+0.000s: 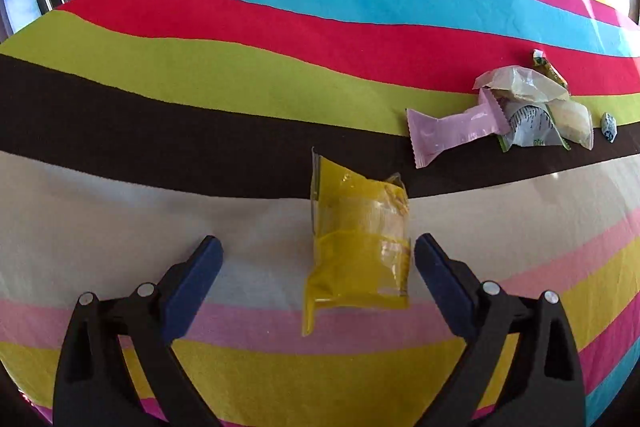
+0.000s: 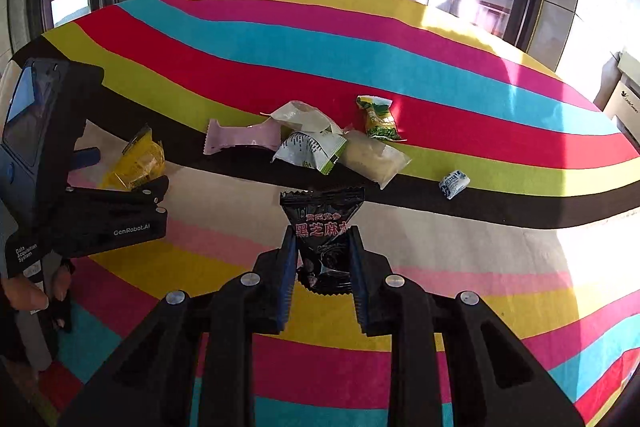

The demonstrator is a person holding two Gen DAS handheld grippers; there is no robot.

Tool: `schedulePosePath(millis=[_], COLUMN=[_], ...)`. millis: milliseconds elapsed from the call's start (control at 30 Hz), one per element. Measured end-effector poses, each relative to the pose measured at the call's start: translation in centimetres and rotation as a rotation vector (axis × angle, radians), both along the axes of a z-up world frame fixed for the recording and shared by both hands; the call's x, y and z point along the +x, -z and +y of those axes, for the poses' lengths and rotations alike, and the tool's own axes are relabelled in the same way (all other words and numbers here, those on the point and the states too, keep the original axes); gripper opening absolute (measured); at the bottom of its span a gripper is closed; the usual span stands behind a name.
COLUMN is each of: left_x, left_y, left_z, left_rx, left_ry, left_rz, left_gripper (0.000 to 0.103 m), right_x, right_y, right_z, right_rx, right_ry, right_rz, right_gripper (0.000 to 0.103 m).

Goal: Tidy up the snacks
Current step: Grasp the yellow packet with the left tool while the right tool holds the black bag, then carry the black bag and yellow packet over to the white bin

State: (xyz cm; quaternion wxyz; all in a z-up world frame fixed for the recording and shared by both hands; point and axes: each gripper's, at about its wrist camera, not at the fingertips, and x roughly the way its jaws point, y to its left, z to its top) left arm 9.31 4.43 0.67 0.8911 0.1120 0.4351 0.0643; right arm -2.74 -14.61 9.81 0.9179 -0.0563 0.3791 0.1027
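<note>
Surface: a striped cloth [image 1: 280,75] in red, blue, lime, dark brown, cream, pink and yellow covers the surface.
Left gripper [image 1: 318,263]: its jaws stand apart on either side of a yellow packet [image 1: 356,247]; the right pad is just beside the packet's edge, the left pad is well clear, and neither presses on it.
Yellow packet: lies on the cream stripe, its far end reaching the dark brown band.
Right gripper [image 2: 323,255]: its jaws are closed on a black packet [image 2: 322,223] with red lettering, held above the cloth with its crimped top pointing away from the camera.
Snack pile: a pink bar [image 2: 240,139], a clear bag [image 2: 300,117], a white and green packet [image 2: 310,149] and a pale pouch [image 2: 376,157] sit heaped together along the brown and lime stripes.
Green packet [image 2: 378,117]: on the red stripe, just behind the pile.
Small candy [image 2: 453,183]: alone to the right of the pile, at the edge of the brown band.
Hand [image 2: 32,291]: grips the handle of the left gripper at the left of the right wrist view.
</note>
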Motion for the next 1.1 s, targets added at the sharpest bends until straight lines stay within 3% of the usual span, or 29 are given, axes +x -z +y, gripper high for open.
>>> schedulePosePath(millis=[33, 67, 300, 467, 1100], left_x=[-0.2, -0.4, -5.9, -9.3, -16.1], left_y=[-0.2, -0.4, -1.7, -2.4, -3.5], left_z=[-0.1, 0.0, 3.4, 5.6, 7.9], left_rx=[-0.016, -0.050, -0.272, -0.368, -0.406], left_ry=[0.026, 0.030, -0.040, -0.063, -0.034], left_rz=[-0.009, 0.011, -0.024, -0.036, -0.068], left_gripper=[0.065, 0.041, 0.039, 0.039, 0.040], right_x=[-0.4, -0.6, -1.8, -2.6, -6.7], right_y=[-0.1, -0.2, 0.1, 0.9, -0.1], right_z=[0.9, 1.4, 4.3, 5.2, 8.7], right_rx=[-0.020, -0.038, -0.127, -0.139, -0.211], right_ry=[-0.005, -0.009, -0.070, -0.091, -0.162], right_rz=[-0.003, -0.007, -0.027, -0.005, -0.012], right_gripper=[0.026, 0.026, 0.026, 0.025, 0.025])
